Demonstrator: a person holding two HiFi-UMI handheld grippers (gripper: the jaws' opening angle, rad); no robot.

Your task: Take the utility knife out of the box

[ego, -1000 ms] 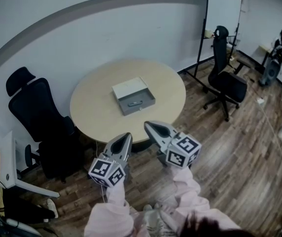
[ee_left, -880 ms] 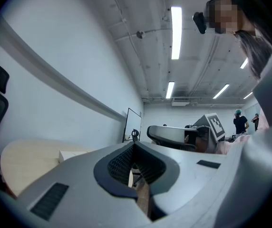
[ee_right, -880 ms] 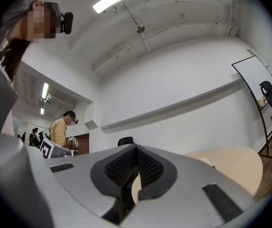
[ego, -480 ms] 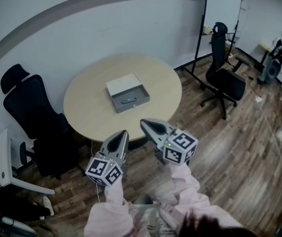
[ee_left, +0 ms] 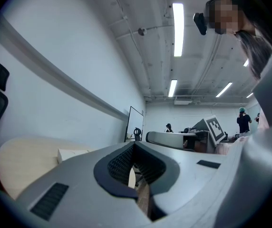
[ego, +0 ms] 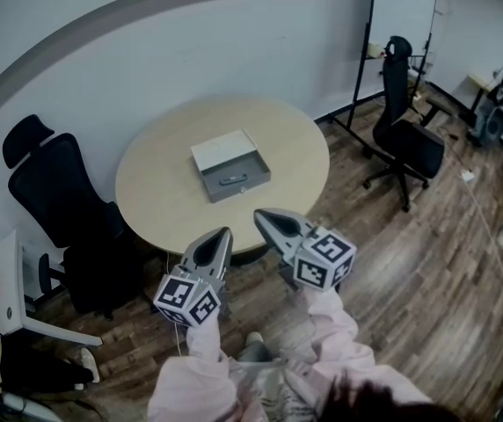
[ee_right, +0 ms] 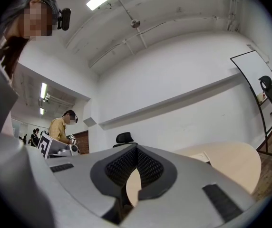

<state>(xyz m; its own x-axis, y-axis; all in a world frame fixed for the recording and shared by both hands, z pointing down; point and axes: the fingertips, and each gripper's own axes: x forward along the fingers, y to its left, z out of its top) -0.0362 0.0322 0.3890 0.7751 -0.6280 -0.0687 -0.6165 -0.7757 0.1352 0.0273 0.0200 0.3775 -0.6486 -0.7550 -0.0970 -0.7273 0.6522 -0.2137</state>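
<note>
Grey metal with its lid (ego: 220, 150) laid open, the box (ego: 244, 188) sits near the middle of the round desk (ego: 159, 196). The knife (ego: 231, 180) lies flat inside it, a small dark bar too far off to show any detail. Both tools hang short of the desk's near edge, well apart from the box. The left tool (ego: 226, 230) has its jaws pressed together with nothing between them. The right tool (ego: 259, 213) is likewise closed and empty.

The step in hand looks like the approach; nothing of the task proper is done yet. To do it well, I judge that one tool should spread its jaws before it comes over the box, not inside it, where the walls leave little room. Coming down from above, with the jaws across the knife's narrow width and not along its length, should give the surest hold. The knife lies low, so the tips need to reach right to the bottom. The other tool could press on the rim to stop the box sliding. The lift should then go straight up, clear of the walls.
</note>
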